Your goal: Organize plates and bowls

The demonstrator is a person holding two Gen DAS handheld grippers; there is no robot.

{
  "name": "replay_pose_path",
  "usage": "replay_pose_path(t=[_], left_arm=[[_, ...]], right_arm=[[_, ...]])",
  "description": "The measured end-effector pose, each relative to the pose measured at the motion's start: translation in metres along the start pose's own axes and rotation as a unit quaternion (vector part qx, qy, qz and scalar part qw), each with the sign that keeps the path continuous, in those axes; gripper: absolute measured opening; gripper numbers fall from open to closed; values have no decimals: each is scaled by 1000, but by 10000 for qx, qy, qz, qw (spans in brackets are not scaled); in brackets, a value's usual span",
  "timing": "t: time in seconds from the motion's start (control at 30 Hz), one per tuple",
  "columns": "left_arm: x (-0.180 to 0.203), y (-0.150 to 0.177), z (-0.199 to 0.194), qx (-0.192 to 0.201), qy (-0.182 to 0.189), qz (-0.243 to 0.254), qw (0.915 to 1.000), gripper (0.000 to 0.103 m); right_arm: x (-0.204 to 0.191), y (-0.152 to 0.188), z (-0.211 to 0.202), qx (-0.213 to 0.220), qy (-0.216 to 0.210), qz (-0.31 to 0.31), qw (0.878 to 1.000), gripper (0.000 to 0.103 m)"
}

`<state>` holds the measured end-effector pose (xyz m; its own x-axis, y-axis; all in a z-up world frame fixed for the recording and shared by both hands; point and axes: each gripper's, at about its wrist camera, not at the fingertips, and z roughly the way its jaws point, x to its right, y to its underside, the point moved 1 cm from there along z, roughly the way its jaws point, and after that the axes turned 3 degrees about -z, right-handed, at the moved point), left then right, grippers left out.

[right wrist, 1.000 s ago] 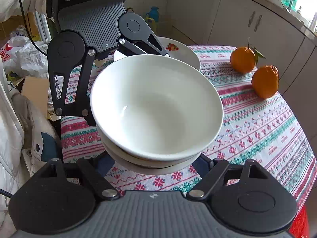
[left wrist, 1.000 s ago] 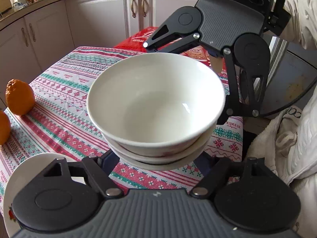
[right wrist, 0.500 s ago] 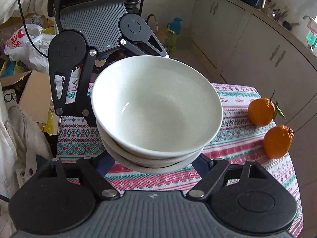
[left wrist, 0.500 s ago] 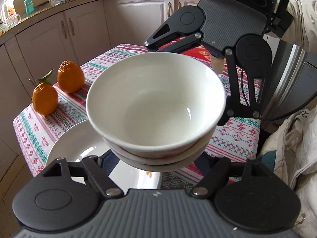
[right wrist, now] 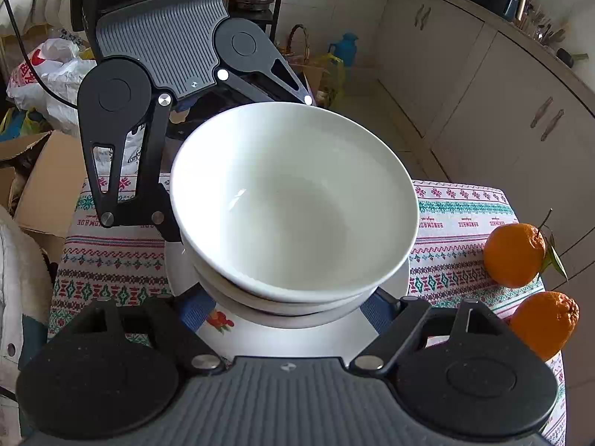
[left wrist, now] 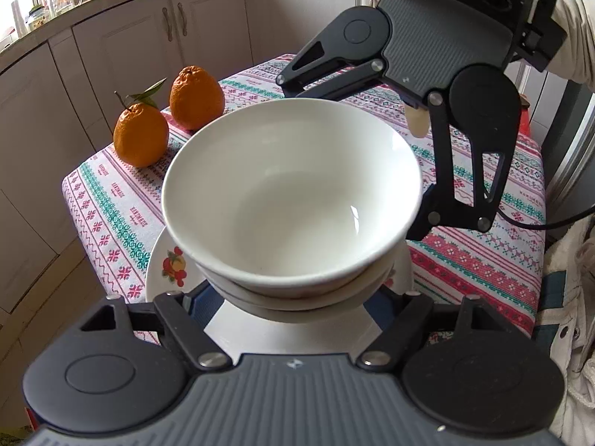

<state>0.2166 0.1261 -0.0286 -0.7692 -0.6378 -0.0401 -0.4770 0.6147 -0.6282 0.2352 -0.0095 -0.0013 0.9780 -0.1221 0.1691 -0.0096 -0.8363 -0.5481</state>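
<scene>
Take the bowl stack (left wrist: 290,193) as your reference: white bowls nested one inside another, mouths up, the top one empty.

Left of the stack, two oranges (left wrist: 141,135) stand side by side on the bench (left wrist: 483,260), near its far left corner and apart from the stack. The bench carries a patterned cloth (left wrist: 108,200). Cabinets (left wrist: 130,55) stand beyond that corner.

Directly below the stack lies a white plate (left wrist: 163,271) with a fruit motif on its rim. The stack sits over the middle of the plate. You cannot tell from either view whether its base touches the plate.

Your left tongs (left wrist: 286,299) reach in from the near side of the stack. Their blue pads (left wrist: 195,299) flank the lowest bowl on both sides and clamp it at a middling spread.

Your right tongs (right wrist: 288,310) reach in from the opposite side of the stack, facing the left tongs. They hold the lowest bowl in the same way, one pad on each side.

Right of the stack, behind the right tongs, a pale sleeve (left wrist: 572,11) shows at the frame edge.
</scene>
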Motion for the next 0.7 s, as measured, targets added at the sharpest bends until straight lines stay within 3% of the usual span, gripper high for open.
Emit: replay_pose_path(t=[0.7], left_arm=[[-13, 2, 3, -89, -65, -102, 9999, 81]], right_arm=[[30, 6, 27, 104, -356, 426, 9984, 87]])
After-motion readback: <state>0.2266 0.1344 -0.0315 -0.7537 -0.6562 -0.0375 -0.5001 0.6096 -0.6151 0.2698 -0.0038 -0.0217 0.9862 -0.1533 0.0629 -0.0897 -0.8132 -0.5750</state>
